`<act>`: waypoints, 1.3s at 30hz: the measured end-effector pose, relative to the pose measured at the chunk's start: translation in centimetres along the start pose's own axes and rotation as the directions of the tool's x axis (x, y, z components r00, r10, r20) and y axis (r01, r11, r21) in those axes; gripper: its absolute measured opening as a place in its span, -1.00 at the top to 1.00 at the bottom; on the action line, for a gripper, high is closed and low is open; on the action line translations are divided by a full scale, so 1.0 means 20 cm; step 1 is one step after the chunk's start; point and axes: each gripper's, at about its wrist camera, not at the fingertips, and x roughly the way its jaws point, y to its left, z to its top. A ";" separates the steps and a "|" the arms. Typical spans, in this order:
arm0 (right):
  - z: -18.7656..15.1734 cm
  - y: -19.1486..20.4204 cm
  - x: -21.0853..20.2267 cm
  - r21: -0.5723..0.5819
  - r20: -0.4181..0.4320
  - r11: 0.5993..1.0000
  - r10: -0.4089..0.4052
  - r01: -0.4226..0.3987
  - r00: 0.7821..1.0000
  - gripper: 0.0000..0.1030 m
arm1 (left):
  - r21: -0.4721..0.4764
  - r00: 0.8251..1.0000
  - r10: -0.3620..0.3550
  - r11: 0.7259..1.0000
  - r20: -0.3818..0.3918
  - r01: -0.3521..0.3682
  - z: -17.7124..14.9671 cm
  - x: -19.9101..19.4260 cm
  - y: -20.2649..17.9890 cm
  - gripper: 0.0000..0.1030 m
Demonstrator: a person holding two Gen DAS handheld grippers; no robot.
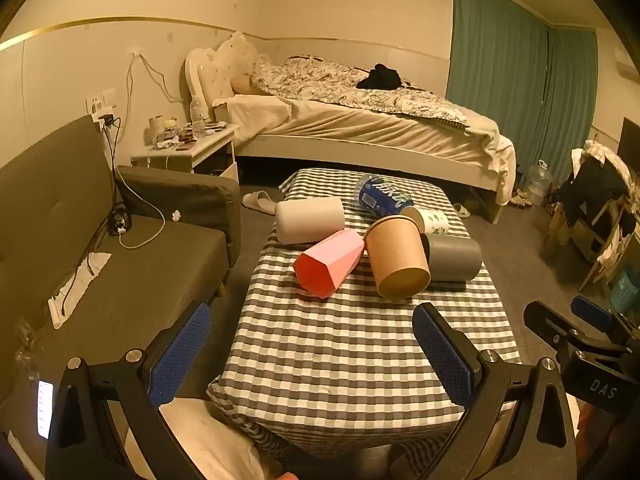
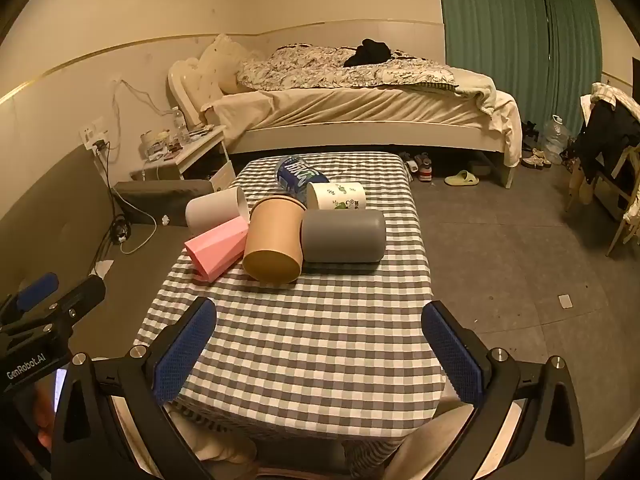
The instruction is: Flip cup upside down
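Nothing has been picked up yet, as far as I can see from here. On the table (image 2: pixel 304 360) with its grey-and-white checked cloth, six cups lie in a cluster toward the far half, every one on its side. The tan paper cup (image 2: pixel 276 238) sits in the middle with its flat base facing the grippers; the pink faceted cup (image 2: pixel 218 246) leans against its left side and the grey cup (image 2: pixel 344 236) lies crosswise touching its right. Behind them are a white cup (image 2: pixel 216 210), a white cup with green print (image 2: pixel 338 196) and a blue printed cup (image 2: pixel 298 174) furthest back.

The left gripper (image 1: pixel 312 354) hangs over the near edge of the table, its blue-padded jaws spread wide with nothing between them. The right gripper (image 2: pixel 320 354) is in the same state beside it: wide open, empty, well short of the cluster.

So I would judge the task to be at its very start. No cup stands mouth-down; which one is meant I cannot tell, though the tan one lies nearest and dead ahead of both. All of the work is left: reaching in, closing on a cup's wall, lifting it free of its neighbours, turning it and setting it rim-down on the bare cloth in front
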 end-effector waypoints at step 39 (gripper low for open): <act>-0.01 0.04 -0.03 -0.011 0.014 1.000 0.009 -0.009 1.000 -0.99 | -0.004 1.000 -0.001 1.000 -0.004 0.001 -0.01 -0.01 0.00 -1.00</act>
